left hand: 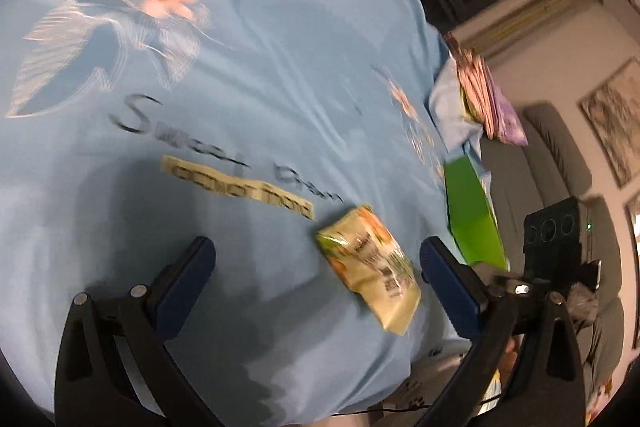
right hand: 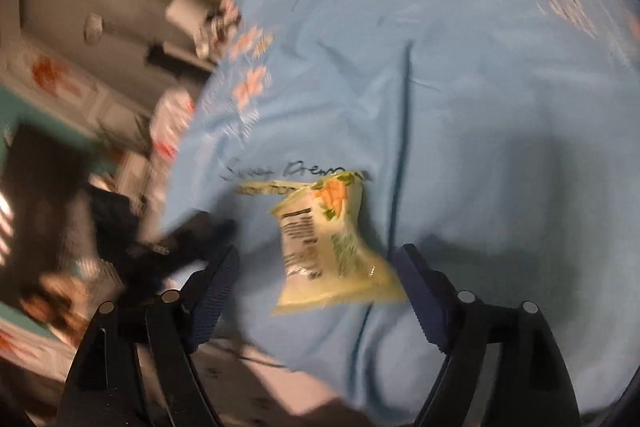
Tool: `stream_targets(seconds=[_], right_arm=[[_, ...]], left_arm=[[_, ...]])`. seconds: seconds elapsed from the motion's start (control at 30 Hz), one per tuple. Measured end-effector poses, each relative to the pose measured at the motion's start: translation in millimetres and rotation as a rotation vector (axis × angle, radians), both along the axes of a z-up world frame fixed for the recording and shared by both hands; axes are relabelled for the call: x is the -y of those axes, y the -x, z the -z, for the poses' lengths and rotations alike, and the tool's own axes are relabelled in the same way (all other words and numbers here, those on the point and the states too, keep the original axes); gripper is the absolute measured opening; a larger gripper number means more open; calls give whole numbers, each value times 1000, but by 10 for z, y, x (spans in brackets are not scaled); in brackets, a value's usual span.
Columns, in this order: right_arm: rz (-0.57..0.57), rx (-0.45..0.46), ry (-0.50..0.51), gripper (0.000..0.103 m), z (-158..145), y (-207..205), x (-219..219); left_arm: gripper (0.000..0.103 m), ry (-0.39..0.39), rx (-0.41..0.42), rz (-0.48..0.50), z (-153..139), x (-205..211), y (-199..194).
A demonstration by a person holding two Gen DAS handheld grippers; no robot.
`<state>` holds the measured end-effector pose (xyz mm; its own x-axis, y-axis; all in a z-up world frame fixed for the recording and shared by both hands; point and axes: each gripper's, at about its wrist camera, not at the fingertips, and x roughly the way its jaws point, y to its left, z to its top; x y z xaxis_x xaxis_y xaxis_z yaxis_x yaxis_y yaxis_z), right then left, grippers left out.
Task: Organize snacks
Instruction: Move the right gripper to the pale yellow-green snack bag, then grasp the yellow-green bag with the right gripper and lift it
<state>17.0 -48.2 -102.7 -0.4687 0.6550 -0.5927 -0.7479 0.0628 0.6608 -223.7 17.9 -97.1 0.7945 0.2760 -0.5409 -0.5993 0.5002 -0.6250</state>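
I am hovering both jaws apart over the packet (right hand: 332, 247) lying loose on the blue sheet (right hand: 480, 107), nothing gripped. Closing too shallow, I am risking pinching sheet or squirting the slippery packet away.

Snack packet (left hand: 370, 267) lies flat on the bedsheet (left hand: 240, 87), near its front edge, just past the printed lettering (left hand: 236, 183). Off at the sheet's right edge sits a stack of more packets (left hand: 486, 99), with a flat bag (left hand: 472, 211) nearer along that same edge (partly overhanging, it seems). The left gripper (left hand: 316, 259) has the packet between its spread fingers, apart from both; so does the right gripper (right hand: 316, 259).
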Motion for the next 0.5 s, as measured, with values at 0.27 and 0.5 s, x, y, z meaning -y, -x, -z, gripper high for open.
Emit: stream_targets(seconds=[0.27, 0.5], right_arm=[[66, -318, 55, 82, 484, -79, 47], [103, -514, -40, 82, 485, -145, 109]], left_arm=[[101, 114, 103, 61, 17, -168, -236], [101, 173, 143, 51, -15, -241, -309]])
